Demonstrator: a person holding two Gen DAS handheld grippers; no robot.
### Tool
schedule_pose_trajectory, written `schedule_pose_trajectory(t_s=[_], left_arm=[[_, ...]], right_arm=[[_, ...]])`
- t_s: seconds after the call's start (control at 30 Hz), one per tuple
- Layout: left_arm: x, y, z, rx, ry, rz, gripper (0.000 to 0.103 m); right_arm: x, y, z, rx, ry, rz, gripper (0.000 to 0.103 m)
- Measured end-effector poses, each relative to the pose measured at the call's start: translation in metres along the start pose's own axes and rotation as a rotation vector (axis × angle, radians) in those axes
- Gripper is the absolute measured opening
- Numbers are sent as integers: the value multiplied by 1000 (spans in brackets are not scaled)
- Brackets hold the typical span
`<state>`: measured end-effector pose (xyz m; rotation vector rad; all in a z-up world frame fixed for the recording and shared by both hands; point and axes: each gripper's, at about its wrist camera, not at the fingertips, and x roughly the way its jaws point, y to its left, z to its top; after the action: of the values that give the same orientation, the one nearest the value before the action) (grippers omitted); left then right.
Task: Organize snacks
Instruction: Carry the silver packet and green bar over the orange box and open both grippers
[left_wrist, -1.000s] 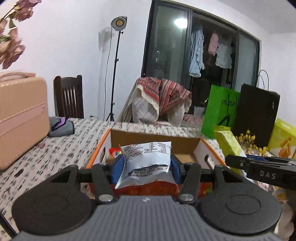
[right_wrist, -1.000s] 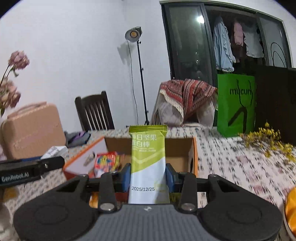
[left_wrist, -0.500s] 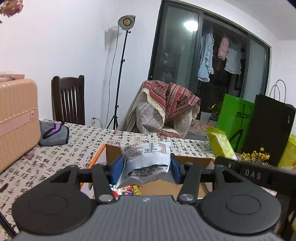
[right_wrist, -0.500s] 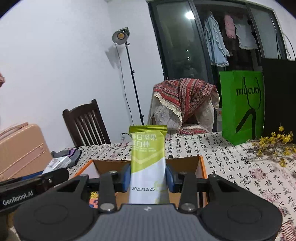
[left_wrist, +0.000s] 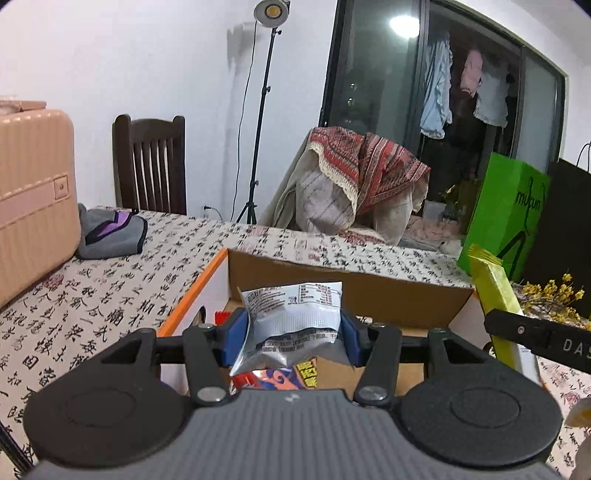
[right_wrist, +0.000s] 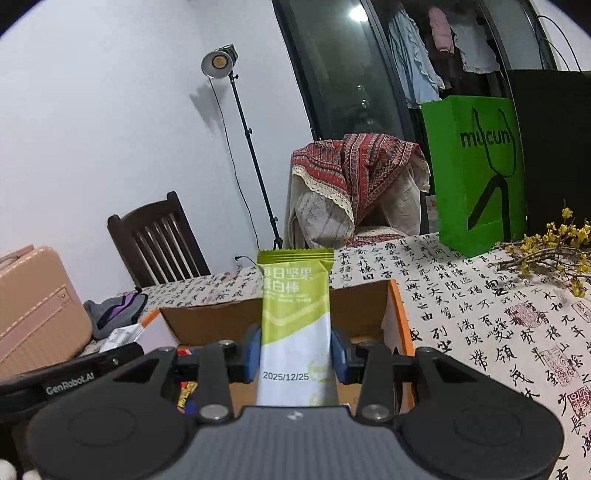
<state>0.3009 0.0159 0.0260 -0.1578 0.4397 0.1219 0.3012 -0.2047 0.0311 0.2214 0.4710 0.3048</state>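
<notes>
The left gripper (left_wrist: 293, 341) is clamped on a silver foil snack packet (left_wrist: 291, 321): both blue pads (left_wrist: 233, 338) press into its sides, and the packet bulges up between them with its printed top edge above the fingertips. It hangs over the open cardboard box (left_wrist: 354, 295), above the near part of the box's interior, where a red and orange wrapper (left_wrist: 273, 378) lies directly under it. The box has an orange-edged left wall and sits on the table (left_wrist: 92, 295), which is covered by a cloth printed with black calligraphy.

The right gripper (right_wrist: 295, 354) is closed tight on a green and white nut bar (right_wrist: 295, 317), which stands upright between its pads, the crimped green end well above the fingertips and the date print low between them. The bar is held over the same cardboard box (right_wrist: 364, 310), toward its right wall, whose orange rim runs just right of the gripper. In the left wrist view that bar (left_wrist: 493, 288) shows at the box's right side, tilted, with the other tool's black finger (left_wrist: 535, 339) across it.

A pink suitcase (left_wrist: 33, 199) stands at the table's left edge, with a grey and purple pouch (left_wrist: 110, 232) beside it. A green paper bag (right_wrist: 476, 173) and yellow dried flowers (right_wrist: 554, 247) are at the far right.
</notes>
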Motion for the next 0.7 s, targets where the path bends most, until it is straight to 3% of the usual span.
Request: schedule_pose_trajectory(t_s=[0.13,0.27,0.3,0.33,0.37,0.43,0.5,0.57,0.7], left_arm=[[-1,-1,-4,9,-7,4,62],[-4,1,-4,-6,-21,15,86],[-5,3,-4,-17,-25,12,95],[-7,4,-4,-28,-31,13,102],[-9,6,-4,-42,-43,20,103],[-12,8,-3,-64,-59,32,103],[-12,10,-2,-74,-52,28,103],[-12,11,-2,-83,-51,37,103],[-15,13,-1,-88,-47,50,103]], right_arm=[[2,1,-4,-8,17,-1,39],[2,1,-5,-14,31,-5,43],[1,1,-5,-16,30,-9,48],[-1,2,-5,-18,26,-11,62],[-2,2,-5,-20,19,-12,76],[-6,3,-5,-25,-1,-24,88],[-10,4,-4,-34,-10,-29,90],[-12,5,-4,-36,-11,-27,102],[-15,5,-3,-38,-15,-30,103]])
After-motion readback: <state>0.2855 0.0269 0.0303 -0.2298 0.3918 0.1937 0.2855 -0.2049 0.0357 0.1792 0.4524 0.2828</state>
